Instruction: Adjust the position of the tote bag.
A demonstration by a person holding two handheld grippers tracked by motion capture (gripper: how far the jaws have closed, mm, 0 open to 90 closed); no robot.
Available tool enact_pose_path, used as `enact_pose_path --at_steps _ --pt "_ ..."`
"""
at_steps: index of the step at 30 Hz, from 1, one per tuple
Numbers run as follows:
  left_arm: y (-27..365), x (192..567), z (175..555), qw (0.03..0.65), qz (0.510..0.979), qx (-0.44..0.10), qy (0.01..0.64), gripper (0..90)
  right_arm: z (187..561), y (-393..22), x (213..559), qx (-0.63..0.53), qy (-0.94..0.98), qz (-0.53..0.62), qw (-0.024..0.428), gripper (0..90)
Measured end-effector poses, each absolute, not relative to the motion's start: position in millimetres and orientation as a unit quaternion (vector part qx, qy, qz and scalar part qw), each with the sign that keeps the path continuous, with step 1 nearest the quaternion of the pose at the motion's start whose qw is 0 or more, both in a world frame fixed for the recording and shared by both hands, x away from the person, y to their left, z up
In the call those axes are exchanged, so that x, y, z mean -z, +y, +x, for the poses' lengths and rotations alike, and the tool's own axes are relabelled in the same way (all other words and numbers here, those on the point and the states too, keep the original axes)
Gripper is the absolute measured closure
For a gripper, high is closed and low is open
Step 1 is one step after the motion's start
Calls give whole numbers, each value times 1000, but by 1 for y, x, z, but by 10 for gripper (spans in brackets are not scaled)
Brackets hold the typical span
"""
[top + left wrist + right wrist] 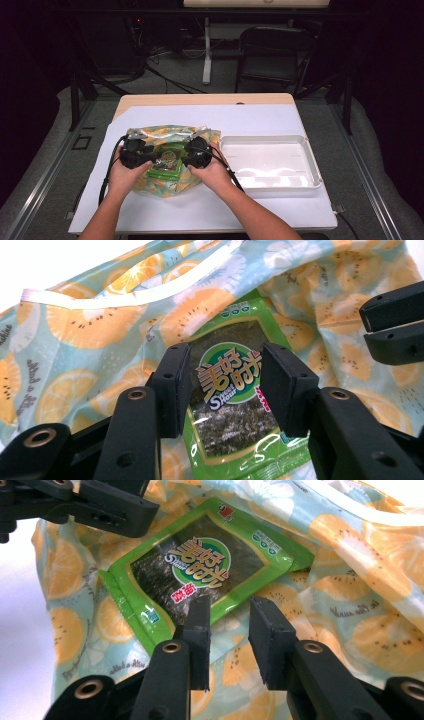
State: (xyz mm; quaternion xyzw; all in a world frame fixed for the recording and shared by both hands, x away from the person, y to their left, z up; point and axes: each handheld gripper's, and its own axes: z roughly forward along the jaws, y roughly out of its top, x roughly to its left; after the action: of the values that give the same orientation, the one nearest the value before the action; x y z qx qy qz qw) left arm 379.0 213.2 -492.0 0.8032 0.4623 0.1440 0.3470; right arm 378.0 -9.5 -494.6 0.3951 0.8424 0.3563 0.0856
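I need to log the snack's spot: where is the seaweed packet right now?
In the high view, the seaweed packet lies on top of the fruit-print bag, between the left gripper and right gripper, left of the white tray.

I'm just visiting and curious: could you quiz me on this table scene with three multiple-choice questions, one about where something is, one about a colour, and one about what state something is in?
1. Where does the seaweed snack packet lie?
A. in the white tray
B. on top of the fruit-print bag
C. on the floor

2. What colour is the packet's border?
A. green
B. red
C. purple

3. How do the jaws of the left gripper stand?
A. clamped on the tray's rim
B. shut tight on nothing
C. open, with a gap between them

Answers:
1. B, since both gripper views show the packet resting on the fruit-print bag, while the white tray beside it holds nothing.
2. A, since the rim around the dark seaweed window is bright green.
3. C, since the left gripper view shows the packet's label through the gap between the two black jaws.
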Motion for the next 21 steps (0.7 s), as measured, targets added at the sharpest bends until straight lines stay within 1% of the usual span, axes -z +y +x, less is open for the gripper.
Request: enact_pose_path --at_steps 2,5,8,9,11,12,13,14,16,18,20,21 --pt "212 491 382 341 804 -143 466 554 381 -8 496 -356 842 397 88 693" --pt "210 492 385 351 799 -135 469 558 383 -4 498 -357 839 402 86 693" --pt "211 495 389 348 803 -125 468 594 387 -1 500 -353 841 402 79 703" --pt "210 496 390 346 802 -129 470 611 387 0 501 -351 840 406 78 706" --pt "211 498 390 336 807 -128 469 617 388 3 503 -354 837 409 79 715" --pt "211 500 390 334 806 -135 470 619 388 3 503 -346 842 407 76 716" --pt "212 500 391 331 809 -131 468 618 388 5 504 -346 841 409 76 715" --pt "212 501 391 332 806 -137 471 612 388 6 506 -343 842 408 77 715" --pt "213 502 391 330 806 -132 474 589 389 9 508 -339 842 412 76 715" --pt "213 504 390 325 806 -138 475 566 389 12 511 -341 839 418 76 714" --pt "213 504 389 323 809 -132 472 558 389 15 515 -334 842 416 80 714" --pt "212 506 388 329 804 -137 476 554 389 16 515 -320 850 411 83 714"
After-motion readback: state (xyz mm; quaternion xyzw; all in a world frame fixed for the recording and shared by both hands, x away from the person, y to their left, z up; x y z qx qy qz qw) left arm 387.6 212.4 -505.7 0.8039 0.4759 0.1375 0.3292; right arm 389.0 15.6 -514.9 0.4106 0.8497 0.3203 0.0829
